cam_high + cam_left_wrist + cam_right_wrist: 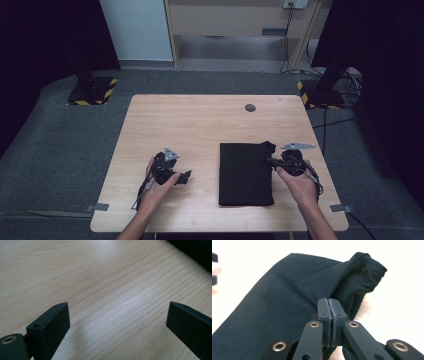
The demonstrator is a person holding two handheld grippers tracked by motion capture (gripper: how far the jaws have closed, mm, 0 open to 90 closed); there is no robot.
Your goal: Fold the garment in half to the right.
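Observation:
A black cloth [245,175], folded into a tall rectangle, lies on the right half of the wooden table [200,125]. Its far right corner is bunched up and lifted a little. My right gripper [270,161] sits at the cloth's right edge. In the right gripper view the cloth [287,290] creases toward my right gripper [328,301], whose jaws are pressed together on its edge. My left gripper [187,176] rests left of the cloth, apart from it. In the left gripper view my left gripper [117,312] stands wide open over bare wood.
A small grey disc [250,107] sits near the table's far edge. Grey tape tabs [100,206] mark the front corners. Stand bases with yellow-black stripes [92,92] and loose cables [345,85] lie on the carpet beyond the table.

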